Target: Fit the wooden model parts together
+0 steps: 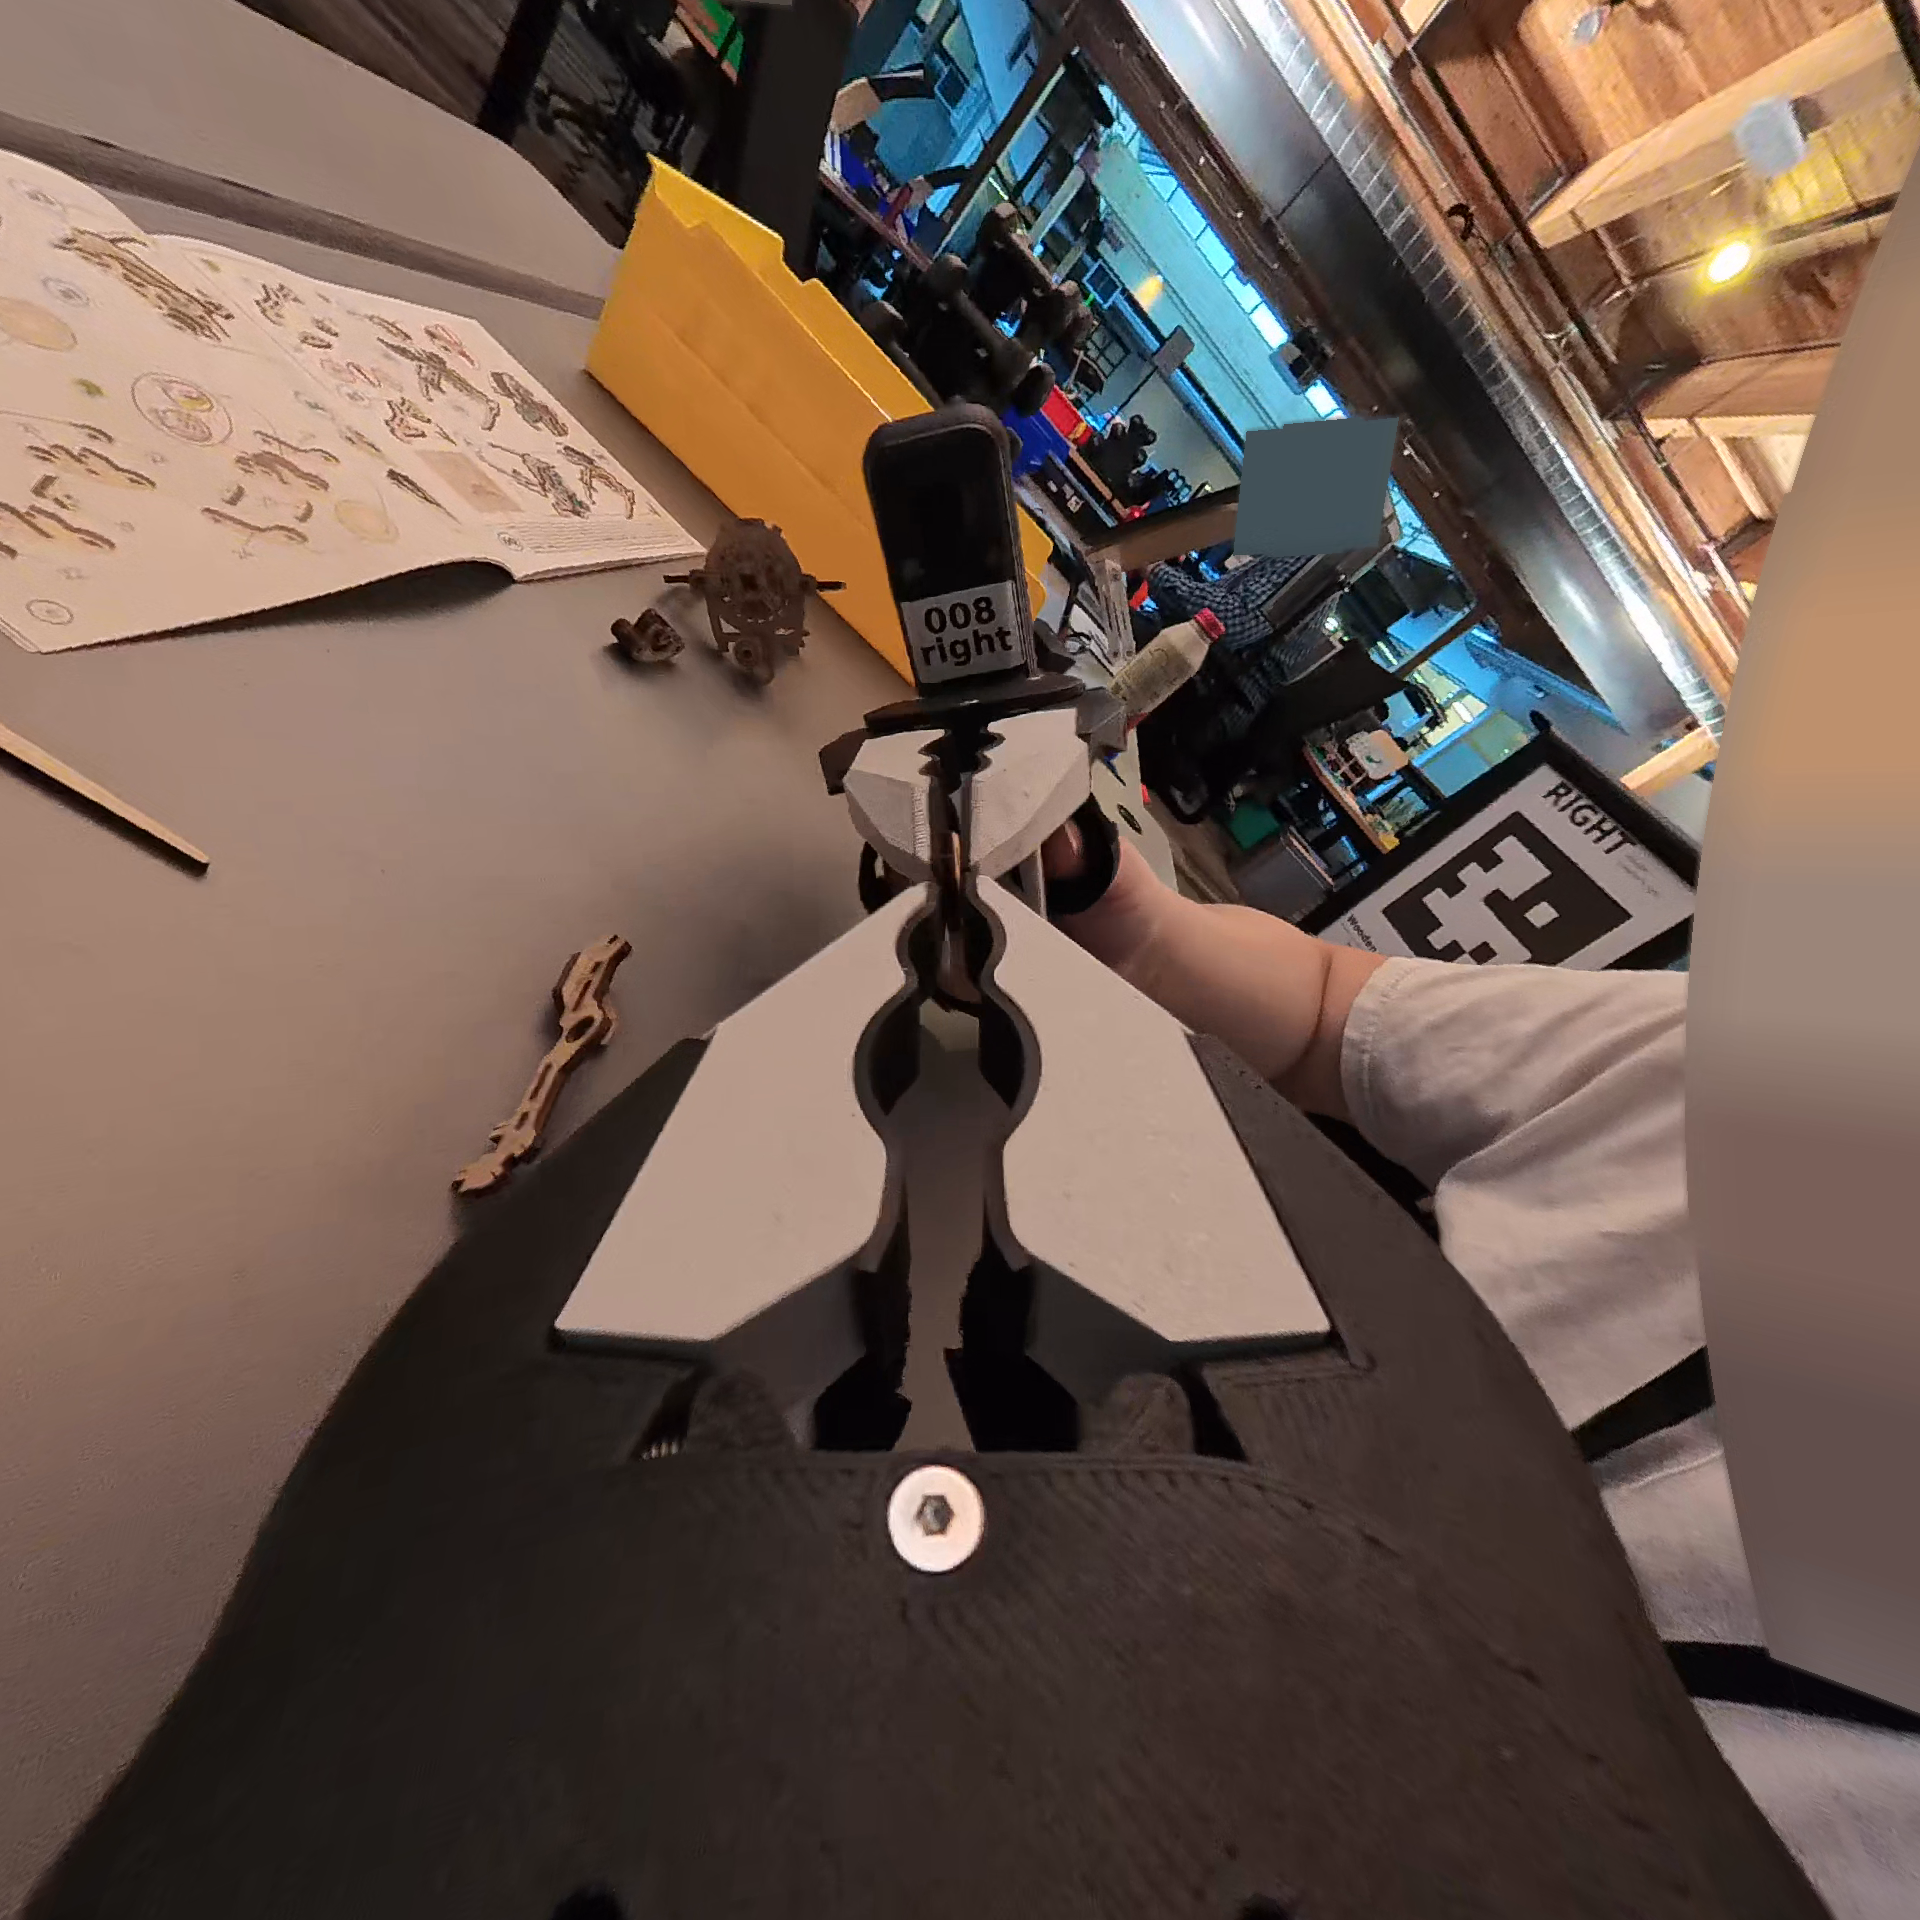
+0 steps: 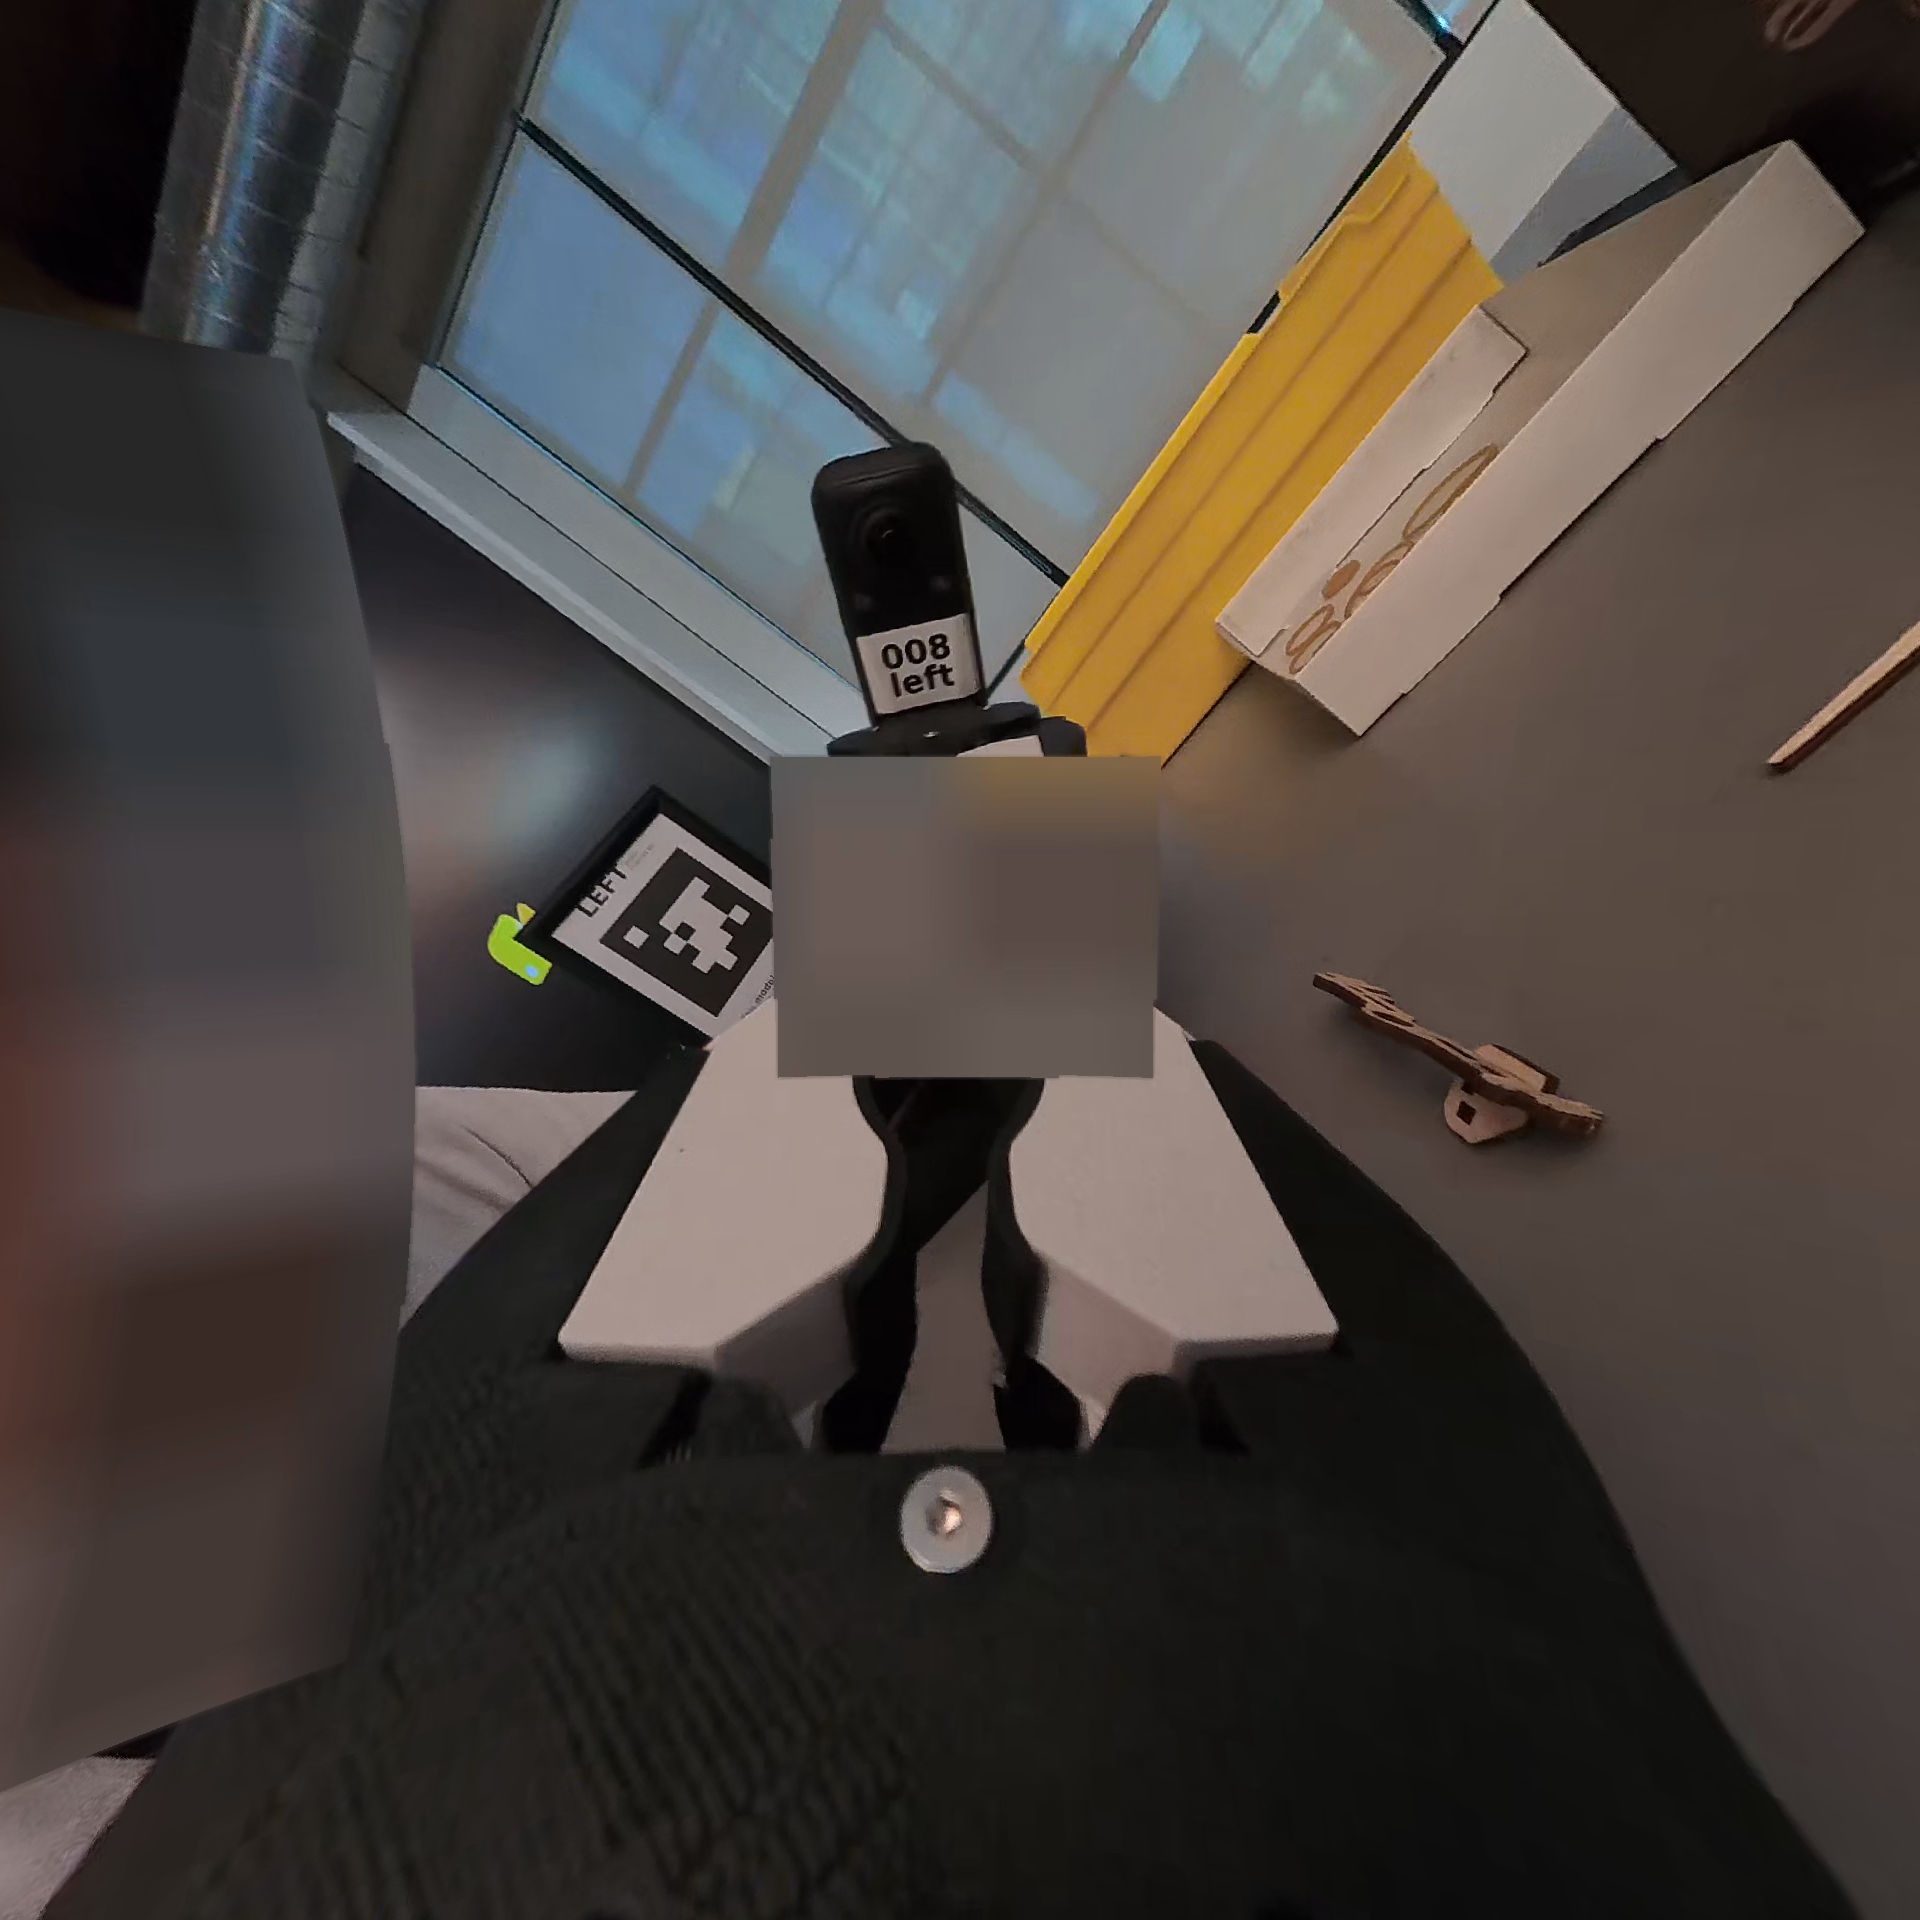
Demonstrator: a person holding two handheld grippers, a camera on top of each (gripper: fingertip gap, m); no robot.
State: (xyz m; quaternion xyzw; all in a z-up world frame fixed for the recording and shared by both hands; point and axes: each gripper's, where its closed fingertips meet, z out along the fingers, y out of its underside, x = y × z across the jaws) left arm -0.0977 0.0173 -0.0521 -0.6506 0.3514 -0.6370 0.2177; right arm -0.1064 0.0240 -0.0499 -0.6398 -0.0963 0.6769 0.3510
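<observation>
I see a grey counter point(image 1: 364, 831) in a workshop with large windows, carrying a yellow bin point(image 1: 748, 384), an open instruction booklet point(image 1: 260, 416), a white box point(image 2: 1507, 499), and a loose wooden strip part point(image 1: 551, 1060). My left gripper point(image 1: 951, 940) has its jaws clenched on a small wooden piece point(image 1: 948, 883). The right gripper point(image 1: 951, 821) meets it tip to tip, jaws pinching the same piece.

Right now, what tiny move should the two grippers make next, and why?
Probably ease the right gripper gently toward the left gripper. Both sets of jaws are shut on the thin wooden parts and meet tip to tip, so a small push should seat the joint. Whether it is already seated is hidden.
</observation>
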